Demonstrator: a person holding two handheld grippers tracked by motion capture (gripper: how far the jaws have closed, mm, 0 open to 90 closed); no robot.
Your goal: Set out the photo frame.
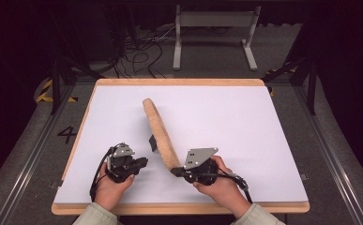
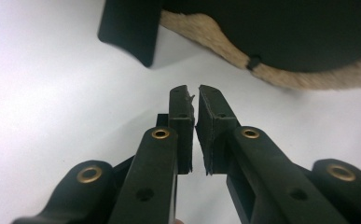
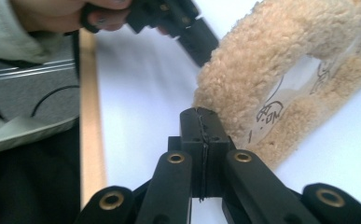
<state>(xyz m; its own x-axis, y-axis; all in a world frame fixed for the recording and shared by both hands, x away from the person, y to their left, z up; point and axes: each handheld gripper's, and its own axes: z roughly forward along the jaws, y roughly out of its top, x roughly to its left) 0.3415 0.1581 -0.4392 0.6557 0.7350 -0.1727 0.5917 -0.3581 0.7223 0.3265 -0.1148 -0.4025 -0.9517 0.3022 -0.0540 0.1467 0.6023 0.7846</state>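
While the right hand-held gripper (image 1: 176, 171) pinches the fleecy insole (image 1: 159, 133) upright, the left hand-held gripper (image 1: 143, 161) waits nearly closed, empty.
Right gripper view reveals handwriting on its clear patch; tabletop (image 1: 245, 122) lies open toward the far and right edges.

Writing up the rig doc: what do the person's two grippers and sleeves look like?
Both the left gripper and right gripper are black, two-jawed, each topped by a grey three-cornered plate with small holes. The gripper views show brass-coloured rivets along the jaw arms and flat black pads. A black cable trails from each toward the person. Sleeves are pale grey-green.
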